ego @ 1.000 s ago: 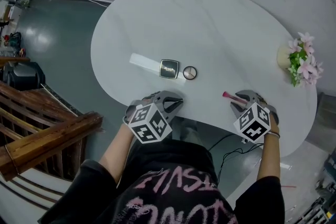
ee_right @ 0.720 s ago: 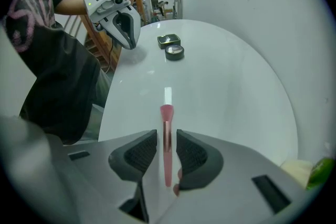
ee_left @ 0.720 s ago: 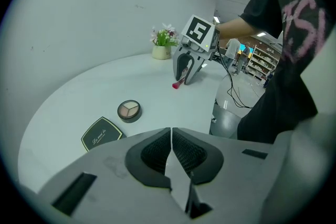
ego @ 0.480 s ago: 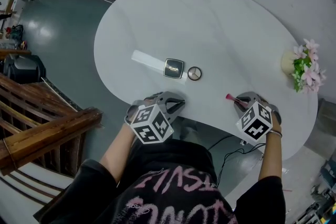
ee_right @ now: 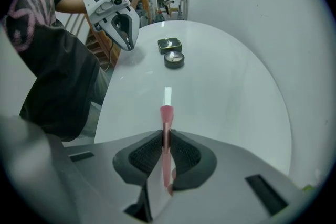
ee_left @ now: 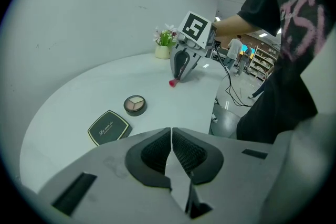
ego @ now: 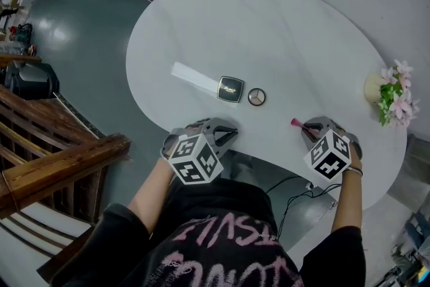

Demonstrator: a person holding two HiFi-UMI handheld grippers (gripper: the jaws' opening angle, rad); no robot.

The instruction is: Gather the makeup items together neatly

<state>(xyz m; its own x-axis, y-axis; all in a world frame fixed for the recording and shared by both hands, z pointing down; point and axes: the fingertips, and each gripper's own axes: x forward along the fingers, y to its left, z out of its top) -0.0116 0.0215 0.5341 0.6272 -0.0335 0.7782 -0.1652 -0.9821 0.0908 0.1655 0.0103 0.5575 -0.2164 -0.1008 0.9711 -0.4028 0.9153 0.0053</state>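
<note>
A slim pink makeup stick (ee_right: 166,113) lies at the near right of the white table (ego: 269,30), its flared tip (ego: 295,123) poking out toward the middle. My right gripper (ee_right: 166,136) points steeply down at it. Its jaws have just been closing and now press on the stick from both sides. A dark square compact (ego: 230,89) and a round eyeshadow pan (ego: 256,97) sit side by side near the middle front. My left gripper (ego: 225,133) hovers at the table's near edge below the compact, shut and empty (ee_left: 171,131).
A small pot of pink flowers (ego: 393,94) stands at the table's right end. Off the table's left, a wooden stair railing (ego: 60,171) runs past. A cable (ego: 295,191) lies on the floor under the near edge.
The head view has drifted a little, so the table items sit slightly lower and further right. Both grippers stay where they were, the right one over the pink stick.
</note>
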